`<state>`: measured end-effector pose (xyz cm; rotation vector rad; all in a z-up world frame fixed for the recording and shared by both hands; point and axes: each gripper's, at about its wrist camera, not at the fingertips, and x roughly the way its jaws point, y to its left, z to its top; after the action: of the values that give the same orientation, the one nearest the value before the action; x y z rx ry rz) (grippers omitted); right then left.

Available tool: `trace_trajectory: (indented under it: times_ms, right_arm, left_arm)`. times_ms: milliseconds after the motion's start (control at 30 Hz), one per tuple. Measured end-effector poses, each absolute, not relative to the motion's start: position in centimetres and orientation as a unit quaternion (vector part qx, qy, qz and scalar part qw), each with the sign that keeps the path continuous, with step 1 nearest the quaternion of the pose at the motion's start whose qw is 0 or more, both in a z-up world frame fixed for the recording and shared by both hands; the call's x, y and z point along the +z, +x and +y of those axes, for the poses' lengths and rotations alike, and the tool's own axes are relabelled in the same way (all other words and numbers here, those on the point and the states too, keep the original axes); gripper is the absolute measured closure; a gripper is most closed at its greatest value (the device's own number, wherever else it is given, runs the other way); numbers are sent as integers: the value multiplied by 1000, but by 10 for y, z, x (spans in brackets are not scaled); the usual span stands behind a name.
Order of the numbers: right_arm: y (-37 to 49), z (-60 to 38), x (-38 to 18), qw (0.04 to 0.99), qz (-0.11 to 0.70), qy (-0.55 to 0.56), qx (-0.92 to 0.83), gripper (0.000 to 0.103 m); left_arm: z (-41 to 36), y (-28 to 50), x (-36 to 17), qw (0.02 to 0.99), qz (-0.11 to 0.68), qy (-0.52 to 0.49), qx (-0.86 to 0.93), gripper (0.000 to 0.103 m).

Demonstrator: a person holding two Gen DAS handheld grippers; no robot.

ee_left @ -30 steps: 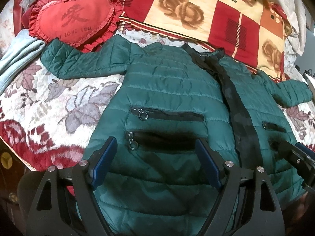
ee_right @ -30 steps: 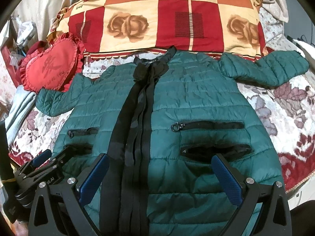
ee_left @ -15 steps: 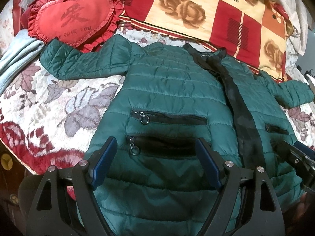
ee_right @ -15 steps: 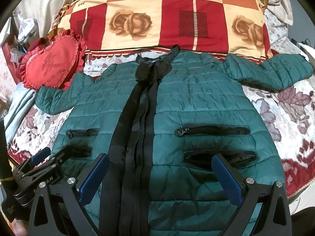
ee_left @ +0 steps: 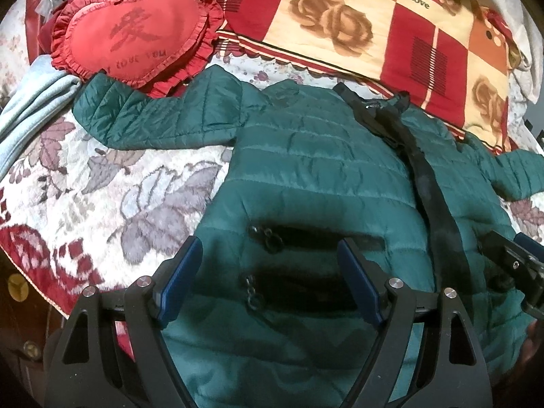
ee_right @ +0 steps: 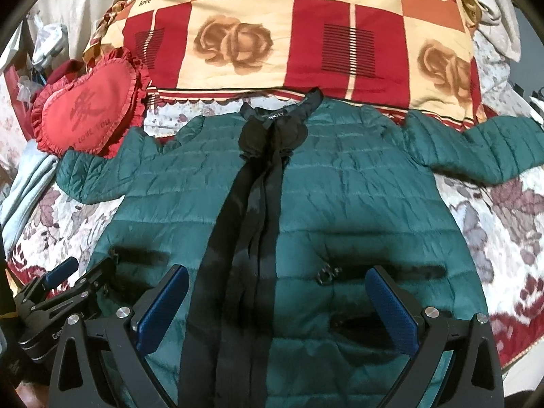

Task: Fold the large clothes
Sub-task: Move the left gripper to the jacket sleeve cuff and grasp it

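A green quilted jacket point(ee_right: 340, 204) lies front-up and spread flat on the bed point(ee_left: 85, 197), filling the centre of both views, its collar toward the top of the frame and both sleeves stretched out sideways. A black ribbon tie point(ee_right: 248, 221) runs down its middle. The left gripper point(ee_left: 268, 282) hangs at the bottom of its view over the two zip pockets, jaws spread wide, holding nothing. The right gripper point(ee_right: 277, 309) sits at the bottom of its view, also wide open and empty, straddling the ribbon. A red heart cushion point(ee_left: 132, 39) lies at upper left beside one sleeve, and a rose-patterned quilt point(ee_right: 289, 34) spans the top.
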<state>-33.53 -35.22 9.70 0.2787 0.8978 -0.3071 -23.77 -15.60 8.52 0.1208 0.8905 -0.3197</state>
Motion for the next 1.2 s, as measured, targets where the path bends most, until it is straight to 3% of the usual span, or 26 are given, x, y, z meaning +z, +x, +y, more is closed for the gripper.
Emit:
trace_trajectory:
  times_ms: [700, 1200]
  right_arm:
    - [-259, -369, 87, 876, 442, 143, -131, 0]
    - [-227, -386, 81, 872, 450, 142, -133, 0]
  left_arm:
    - [-155, -160, 87, 889, 438, 53, -123, 21]
    - [-79, -85, 99, 898, 438, 6, -32, 21]
